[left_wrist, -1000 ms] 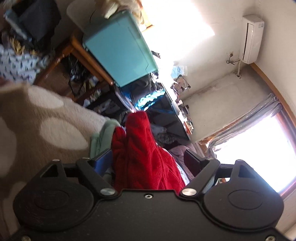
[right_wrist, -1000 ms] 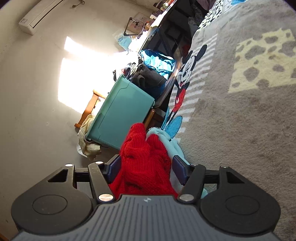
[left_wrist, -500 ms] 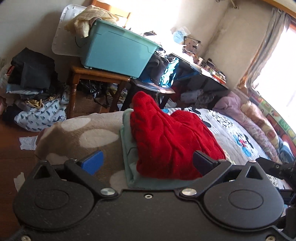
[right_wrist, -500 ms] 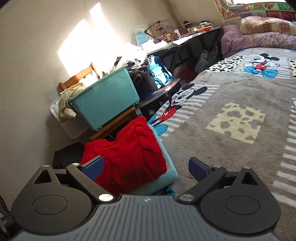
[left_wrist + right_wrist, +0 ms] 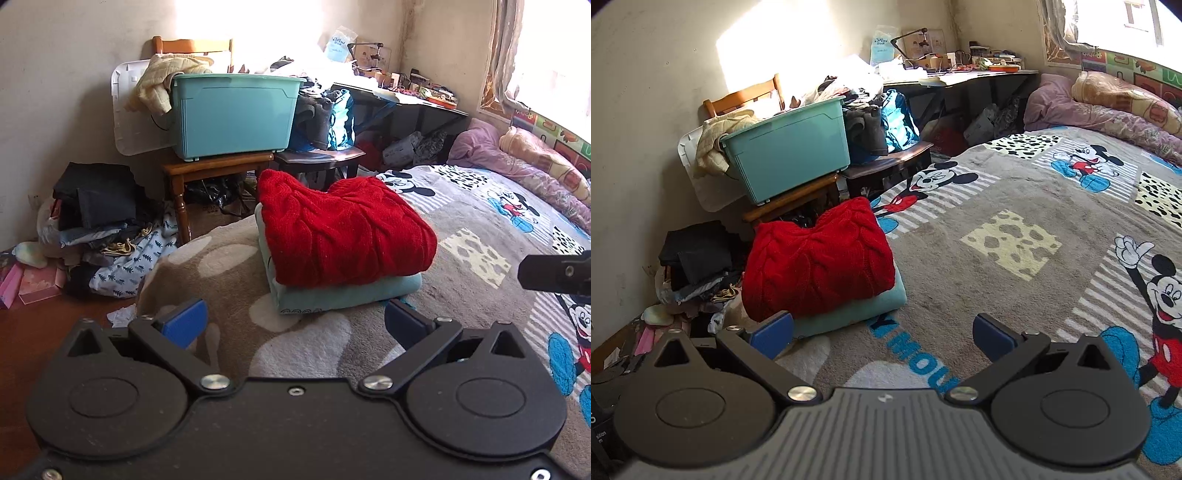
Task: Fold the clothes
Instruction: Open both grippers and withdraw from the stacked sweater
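Note:
A folded red cable-knit sweater (image 5: 343,229) (image 5: 816,262) lies on top of a folded light-teal garment (image 5: 347,291) (image 5: 849,310) at the corner of the bed. My left gripper (image 5: 295,321) hangs open a short way in front of the stack, nothing between its blue pads. My right gripper (image 5: 882,332) is open too, held back from the stack, which sits ahead and to its left. The right gripper's black body (image 5: 554,273) shows at the right edge of the left wrist view.
The bed carries a grey cartoon-mouse blanket (image 5: 1015,236) with pillows (image 5: 1108,96) at its far end. Past the stack, a teal bin (image 5: 232,114) rests on a wooden chair (image 5: 214,170). A clothes pile (image 5: 99,221) lies on the floor at left. A cluttered desk (image 5: 960,74) lines the wall.
Both grippers let go of the red sweater, opened wide and drew back. The sweater now rests on the teal garment, and both views have levelled out.

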{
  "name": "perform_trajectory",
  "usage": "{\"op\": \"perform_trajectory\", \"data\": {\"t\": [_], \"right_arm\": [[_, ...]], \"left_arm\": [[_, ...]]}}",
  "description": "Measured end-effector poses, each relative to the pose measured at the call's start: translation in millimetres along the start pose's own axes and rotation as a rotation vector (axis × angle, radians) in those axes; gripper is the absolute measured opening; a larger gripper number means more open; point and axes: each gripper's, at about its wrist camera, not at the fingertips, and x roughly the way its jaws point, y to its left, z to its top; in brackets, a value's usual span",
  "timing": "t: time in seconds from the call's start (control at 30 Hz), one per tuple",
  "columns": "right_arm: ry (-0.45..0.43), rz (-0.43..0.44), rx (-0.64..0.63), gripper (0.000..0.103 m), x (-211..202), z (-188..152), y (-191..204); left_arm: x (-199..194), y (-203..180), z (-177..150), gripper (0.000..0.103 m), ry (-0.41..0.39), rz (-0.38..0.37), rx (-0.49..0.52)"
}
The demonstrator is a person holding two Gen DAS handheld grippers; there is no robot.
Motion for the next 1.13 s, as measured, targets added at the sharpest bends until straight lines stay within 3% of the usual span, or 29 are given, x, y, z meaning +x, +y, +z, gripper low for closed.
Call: {"op": "perform_trajectory", "data": {"t": [0.23, 0.43, 0.73, 1.13], "right_arm": [[-0.018, 0.005, -0.008, 0.103, -28, -13, 11], [-0.046, 0.013, 0.003, 0.103, -51, -25, 14], [-0.071, 0.017, 0.025, 0.103, -74, -37, 11], [-0.087, 0.022, 0.055, 0.103, -92, -50, 6]], "left_arm": [[-54, -7, 5, 0.103, -0.035, 0.011, 0.041], [-79, -10, 3, 0.103, -0.059, 0.028, 0.118], [-96, -16, -5, 0.103, -0.078, 0.045, 0.187], [-112, -19, -7, 0.103, -0.102, 0.036, 0.204]]}}
